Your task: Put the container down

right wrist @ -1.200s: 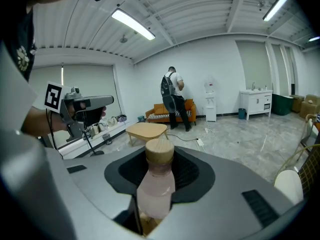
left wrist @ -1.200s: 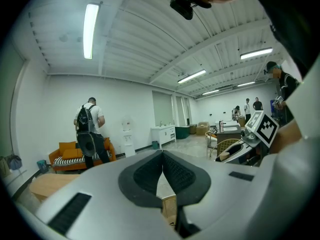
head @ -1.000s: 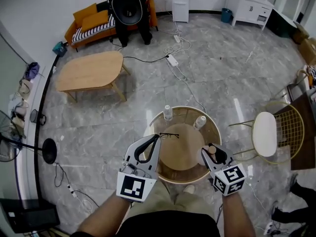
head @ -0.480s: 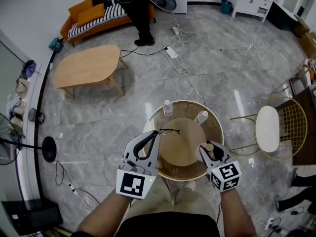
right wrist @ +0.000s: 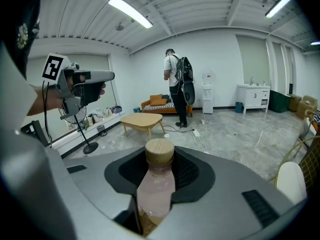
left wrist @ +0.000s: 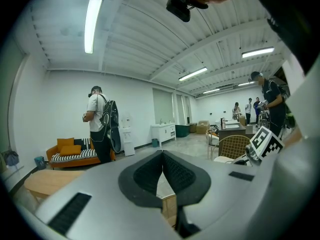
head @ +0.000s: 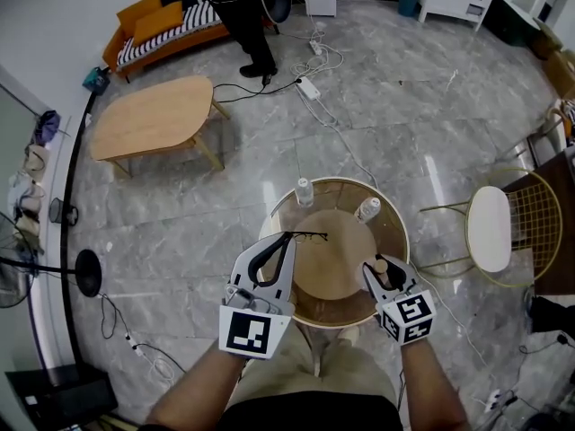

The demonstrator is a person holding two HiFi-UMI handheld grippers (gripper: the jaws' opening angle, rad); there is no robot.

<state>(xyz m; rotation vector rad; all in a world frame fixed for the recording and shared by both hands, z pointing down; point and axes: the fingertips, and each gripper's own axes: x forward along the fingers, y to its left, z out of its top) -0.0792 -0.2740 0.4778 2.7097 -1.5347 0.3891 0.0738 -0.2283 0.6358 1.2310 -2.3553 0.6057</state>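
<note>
The container is a small clear bottle point(right wrist: 156, 186) of pinkish liquid with a cork-coloured cap. My right gripper point(right wrist: 159, 170) is shut on it and holds it upright. In the head view the bottle point(head: 381, 266) sits in the right gripper point(head: 383, 269) over the near right part of a round table point(head: 396, 233) with a wooden centre and a glass rim. My left gripper point(head: 288, 238) hangs over the table's near left with its pads pressed together point(left wrist: 161, 155) and nothing between them. A pair of black glasses point(head: 308, 235) lies at its tip.
Two water bottles point(head: 305, 192) point(head: 367, 209) stand at the table's far edge. A gold wire chair point(head: 490, 232) is to the right. Further off are a wooden coffee table point(head: 154, 118), floor cables with a power strip point(head: 308, 86), a standing person point(head: 239, 7) and a fan stand point(head: 88, 273).
Both grippers keep nearly the same place over the table, and the right one still holds the bottle. The view has shifted a little and the person at the back has moved.
</note>
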